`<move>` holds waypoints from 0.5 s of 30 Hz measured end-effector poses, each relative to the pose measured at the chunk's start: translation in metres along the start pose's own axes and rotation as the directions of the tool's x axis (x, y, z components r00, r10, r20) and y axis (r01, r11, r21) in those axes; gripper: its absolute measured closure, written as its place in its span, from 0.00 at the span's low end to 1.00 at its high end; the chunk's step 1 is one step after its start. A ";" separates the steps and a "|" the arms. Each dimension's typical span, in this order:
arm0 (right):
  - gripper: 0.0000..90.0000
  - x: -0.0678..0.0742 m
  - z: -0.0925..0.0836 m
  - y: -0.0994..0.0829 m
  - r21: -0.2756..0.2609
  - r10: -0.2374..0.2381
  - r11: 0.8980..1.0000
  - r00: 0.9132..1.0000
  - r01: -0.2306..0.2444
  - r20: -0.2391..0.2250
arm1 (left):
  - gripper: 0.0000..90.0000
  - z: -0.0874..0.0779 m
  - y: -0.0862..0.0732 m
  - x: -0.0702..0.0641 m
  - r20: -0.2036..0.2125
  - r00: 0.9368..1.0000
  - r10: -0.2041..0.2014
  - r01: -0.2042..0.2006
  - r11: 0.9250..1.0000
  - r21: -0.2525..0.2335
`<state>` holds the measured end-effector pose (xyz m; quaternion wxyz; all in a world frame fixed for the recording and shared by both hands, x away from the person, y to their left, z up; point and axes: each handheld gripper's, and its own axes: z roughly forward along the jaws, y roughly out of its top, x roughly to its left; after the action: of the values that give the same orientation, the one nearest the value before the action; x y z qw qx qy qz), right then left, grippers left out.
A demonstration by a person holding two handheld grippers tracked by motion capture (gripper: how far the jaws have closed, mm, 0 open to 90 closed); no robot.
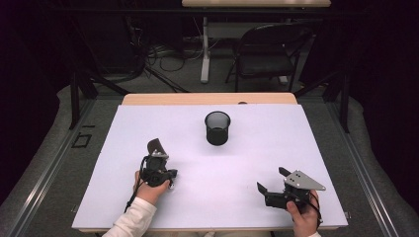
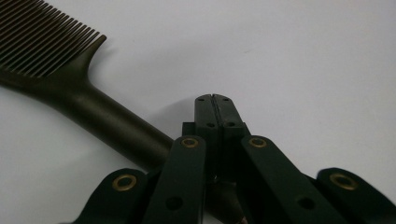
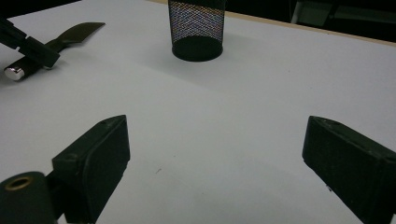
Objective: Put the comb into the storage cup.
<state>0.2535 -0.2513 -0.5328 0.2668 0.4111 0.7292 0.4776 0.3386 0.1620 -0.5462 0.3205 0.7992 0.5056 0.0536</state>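
**Comb in a weak spot, cup still a reach away**

The left gripper [image 1: 159,159] has its jaws pressed together, tip to tip, with nothing between the tips. The comb [image 2: 79,100] lies on the white table [image 1: 247,163], its handle running under the gripper's linkage; whether the handle is pinched lower down cannot be told, since that part is hidden. The mesh cup [image 1: 218,128] stands upright near the far middle of the table, well apart from the comb.

The right gripper [image 1: 274,181] rests at the near right with its jaws spread wide, holding nothing.

If the comb is meant for the cup, the risks are plain. A lift with no real hold would leave the comb behind or let it swing and drop. Carried at a slant, its long toothed end could catch the rim and tip the light cup over.
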 end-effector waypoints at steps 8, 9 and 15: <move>0.09 0.000 0.000 0.000 0.002 0.000 1.000 1.000 0.000 -0.003 | 1.00 -0.008 -0.010 0.007 -0.002 1.000 0.004 -0.004 1.000 -0.007; 0.09 0.000 0.000 0.000 0.003 -0.001 1.000 1.000 0.001 -0.002 | 1.00 -0.009 -0.011 0.009 0.000 1.000 0.001 -0.001 1.000 -0.007; 0.09 0.000 0.000 0.000 0.004 0.001 1.000 1.000 -0.001 -0.005 | 1.00 -0.015 -0.015 0.016 -0.002 1.000 -0.015 0.015 1.000 -0.016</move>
<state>0.2532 -0.2510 -0.5328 0.2637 0.4109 0.7307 0.4771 0.3283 0.1863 -0.5465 0.3269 0.7927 0.5116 0.0559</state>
